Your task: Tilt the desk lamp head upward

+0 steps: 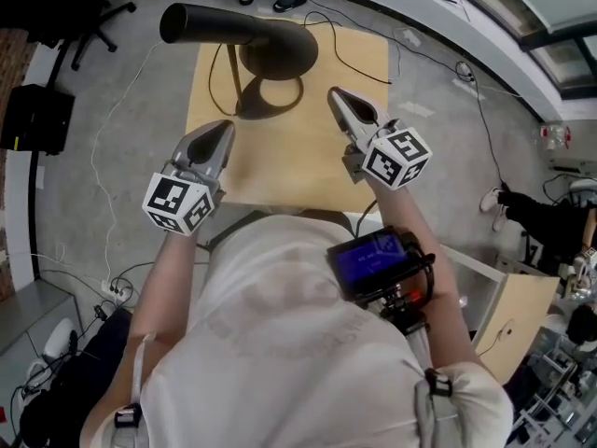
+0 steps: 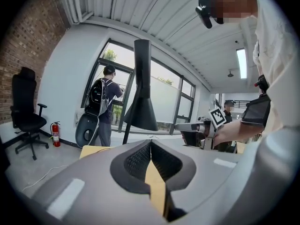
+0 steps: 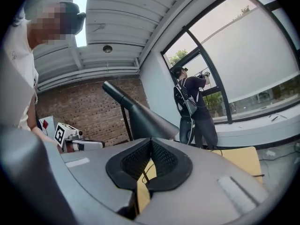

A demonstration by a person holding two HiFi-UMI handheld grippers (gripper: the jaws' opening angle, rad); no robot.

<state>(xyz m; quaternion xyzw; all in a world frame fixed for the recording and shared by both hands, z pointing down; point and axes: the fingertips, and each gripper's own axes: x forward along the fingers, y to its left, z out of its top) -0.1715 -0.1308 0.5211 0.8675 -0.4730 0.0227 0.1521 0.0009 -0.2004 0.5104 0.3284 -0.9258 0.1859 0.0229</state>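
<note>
Hovering over the near edge of the table, with left gripper and right gripper side by side. Jaws of each pressed together, nothing gripped.

Shown only from the head view: the lamp ahead of both tips and between them, apart from each, standing on the table with a cable looping beside it.

Shown only from the left gripper view: straight ahead above the closed tips, the lamp's tube rising upright with the dark cone flaring below. Off to the right, the other gripper with its marker cube. Far left, a chair and an extinguisher.

Shown only from the right gripper view: the tube slanting up and to the left of the tips, the cone just above them. Further left, the other gripper before a brick wall.

Common to both gripper views, missing from the head view: a person with a backpack at the window beyond the lamp.
</note>
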